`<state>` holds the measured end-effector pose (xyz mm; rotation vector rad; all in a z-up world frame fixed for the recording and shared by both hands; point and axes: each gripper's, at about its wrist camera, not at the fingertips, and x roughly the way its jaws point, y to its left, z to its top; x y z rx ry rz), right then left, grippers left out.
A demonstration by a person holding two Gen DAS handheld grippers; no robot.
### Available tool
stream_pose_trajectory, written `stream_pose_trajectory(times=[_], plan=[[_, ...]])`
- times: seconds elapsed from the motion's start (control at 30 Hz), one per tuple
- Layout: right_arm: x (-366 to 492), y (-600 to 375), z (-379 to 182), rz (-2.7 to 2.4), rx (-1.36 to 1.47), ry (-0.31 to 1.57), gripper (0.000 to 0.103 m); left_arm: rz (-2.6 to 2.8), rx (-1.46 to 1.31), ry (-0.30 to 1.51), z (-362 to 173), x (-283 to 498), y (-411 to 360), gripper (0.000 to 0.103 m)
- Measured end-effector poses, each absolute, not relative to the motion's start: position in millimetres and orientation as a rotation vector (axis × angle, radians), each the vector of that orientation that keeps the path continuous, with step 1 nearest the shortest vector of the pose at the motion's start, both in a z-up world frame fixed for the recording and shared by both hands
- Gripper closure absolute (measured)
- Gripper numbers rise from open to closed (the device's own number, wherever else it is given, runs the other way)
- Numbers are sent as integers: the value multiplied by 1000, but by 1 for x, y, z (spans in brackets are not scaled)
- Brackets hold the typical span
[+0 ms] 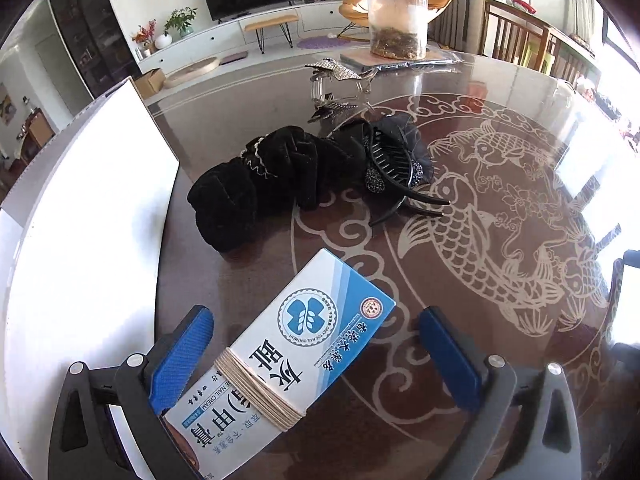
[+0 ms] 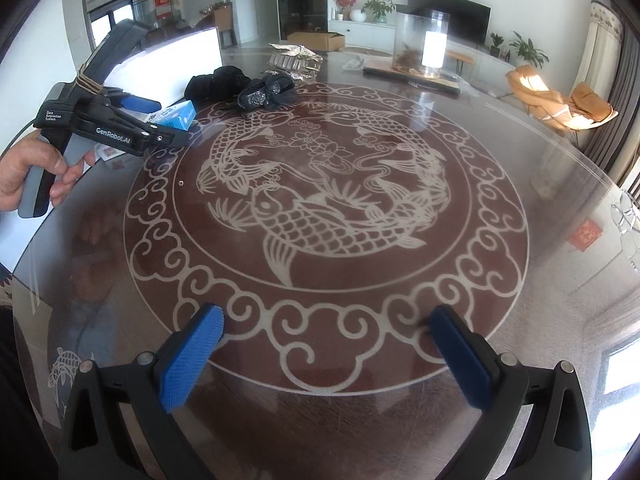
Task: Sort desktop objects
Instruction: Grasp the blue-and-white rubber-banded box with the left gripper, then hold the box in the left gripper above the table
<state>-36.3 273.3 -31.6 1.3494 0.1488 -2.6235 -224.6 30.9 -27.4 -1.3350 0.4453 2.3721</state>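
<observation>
Your left gripper [image 1: 316,356] straddles the ointment box [image 1: 288,356] with its fingers spread wide: the left pad looks to touch the box's edge, while the right pad stands well apart from it, so nothing is gripped. My judgement is that you are at the point of taking hold of the box. Centre it between the pads before you close, and squeeze across the narrow sides, clear of the string wrapped round its middle, since the cardboard would likely dent under a hard pinch. The box lies at the near left of the bench [image 1: 460,248], beside a white board [image 1: 92,208], slanting away from you. It is white and blue, with a round emblem and large dark characters on top. Beyond it lie a black velvet scrunchie [image 1: 256,184] and a black hair claw [image 1: 396,168]. Your right gripper [image 2: 326,348] hovers over bare bench, fingers wide apart and empty.
</observation>
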Motion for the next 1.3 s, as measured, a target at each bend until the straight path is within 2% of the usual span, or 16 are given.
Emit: stream_pose_trajectory(times=[0.07, 0.17, 0.2, 0.23, 0.27, 0.6, 1.3], plan=[[-36, 273, -31, -2623, 1348, 143, 0, 2359, -1368, 362, -31, -224, 22, 0], [-36, 274, -31, -2622, 1345, 136, 0, 2345, -1355, 343, -33, -208, 18, 2], [-36, 274, -31, -2621, 1345, 134, 0, 2358, -1319, 335, -31, -199, 17, 8], [-36, 274, -31, -2621, 1344, 132, 0, 2380, -1292, 325, -30, -190, 17, 25], [-36, 274, -31, -2620, 1343, 129, 0, 2415, -1296, 310, -29, -183, 17, 29], [-36, 273, -32, -2624, 1352, 156, 0, 2643, -1316, 162, -29, -84, 4, 31], [-36, 273, -32, -2623, 1352, 154, 0, 2672, -1319, 127, -29, -79, -1, 30]])
